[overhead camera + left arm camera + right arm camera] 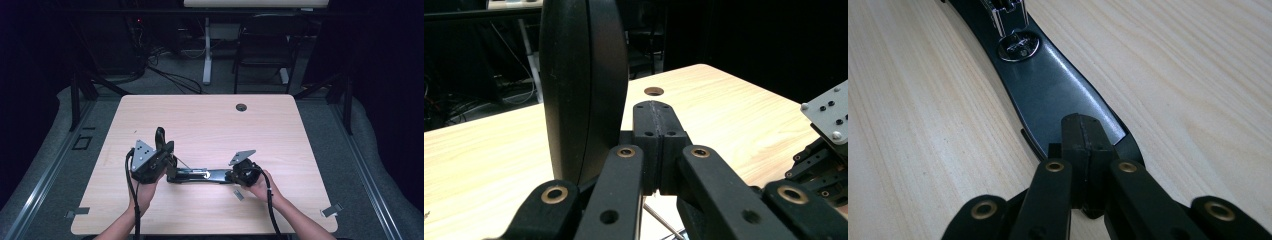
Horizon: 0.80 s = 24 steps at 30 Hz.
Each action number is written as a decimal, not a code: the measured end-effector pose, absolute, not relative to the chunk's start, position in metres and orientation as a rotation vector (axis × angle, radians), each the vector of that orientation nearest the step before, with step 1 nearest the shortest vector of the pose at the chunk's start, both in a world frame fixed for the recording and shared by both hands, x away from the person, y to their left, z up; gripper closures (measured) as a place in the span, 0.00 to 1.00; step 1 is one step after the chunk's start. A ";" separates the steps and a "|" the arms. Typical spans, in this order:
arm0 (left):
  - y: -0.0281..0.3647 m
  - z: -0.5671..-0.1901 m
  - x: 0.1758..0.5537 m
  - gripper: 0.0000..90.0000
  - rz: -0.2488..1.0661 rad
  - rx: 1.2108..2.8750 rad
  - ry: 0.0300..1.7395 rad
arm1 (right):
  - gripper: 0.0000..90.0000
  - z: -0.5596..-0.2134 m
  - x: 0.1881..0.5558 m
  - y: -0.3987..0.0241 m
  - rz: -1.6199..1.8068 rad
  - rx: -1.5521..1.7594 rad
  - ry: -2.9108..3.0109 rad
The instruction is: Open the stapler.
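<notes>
A black hinged tool [200, 175] lies across the near middle of the wooden table [210, 125]. One flat arm of it [1048, 80] lies along the table, with a metal rivet [1018, 46] at its hinge. The other arm [160, 137] stands upright at the tool's left end. My left gripper [167, 149] is shut with nothing between its pads. It sits just right of the upright arm [579, 90], its tips [655, 115] beside it. My right gripper [231, 175] is shut too. Its closed tips [1083, 125] sit over the flat arm's right end; I cannot tell whether they touch it.
A round cable hole [241, 107] sits near the table's far edge. A small tape mark [238, 195] lies by the right hand. Beyond the table stand a dark chair [265, 50], a white desk leg [206, 50] and floor cables. The right gripper's grey plate [829, 112] is close by.
</notes>
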<state>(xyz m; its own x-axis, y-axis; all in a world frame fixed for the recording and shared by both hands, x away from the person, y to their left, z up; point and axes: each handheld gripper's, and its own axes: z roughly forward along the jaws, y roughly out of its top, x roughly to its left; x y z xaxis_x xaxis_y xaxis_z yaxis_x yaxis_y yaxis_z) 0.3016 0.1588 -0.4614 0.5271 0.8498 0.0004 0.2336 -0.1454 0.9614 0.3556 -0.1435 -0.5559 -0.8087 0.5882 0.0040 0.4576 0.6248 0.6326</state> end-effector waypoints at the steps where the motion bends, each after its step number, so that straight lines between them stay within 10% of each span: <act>1: 0.159 -0.461 0.302 1.00 0.700 1.669 0.928 | 1.00 -0.556 0.356 -0.143 0.945 0.862 2.644; 24: 0.162 -0.462 0.302 1.00 0.728 1.681 0.918 | 1.00 -0.556 0.355 -0.143 0.949 0.865 2.640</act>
